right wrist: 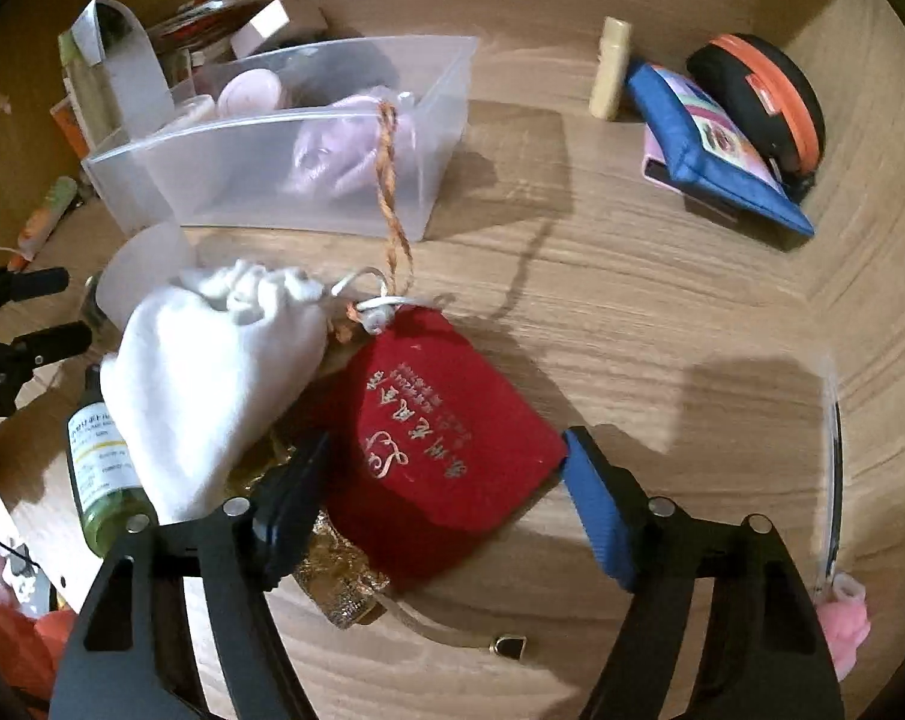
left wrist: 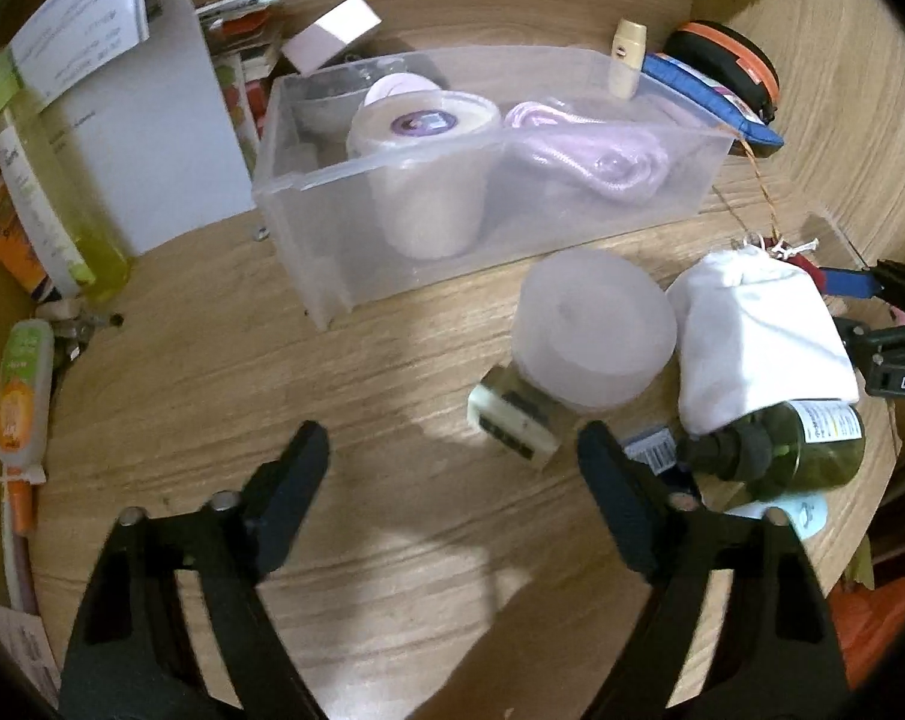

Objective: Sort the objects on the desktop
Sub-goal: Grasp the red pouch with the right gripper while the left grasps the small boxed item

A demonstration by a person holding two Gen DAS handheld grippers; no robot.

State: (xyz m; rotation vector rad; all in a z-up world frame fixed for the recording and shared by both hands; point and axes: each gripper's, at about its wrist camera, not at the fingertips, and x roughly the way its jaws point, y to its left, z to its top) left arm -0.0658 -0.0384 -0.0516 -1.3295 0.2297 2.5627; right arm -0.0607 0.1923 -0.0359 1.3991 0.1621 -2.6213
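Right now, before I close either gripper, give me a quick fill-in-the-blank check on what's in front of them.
1. The pouch between the right gripper's fingers is ____ in colour.
2. The white drawstring bag lies partly on top of a dark ____ bottle.
3. The roll of tape stands inside the clear plastic ____.
4. The left gripper has ____ between its fingers.

Missing words: red; green; bin; nothing
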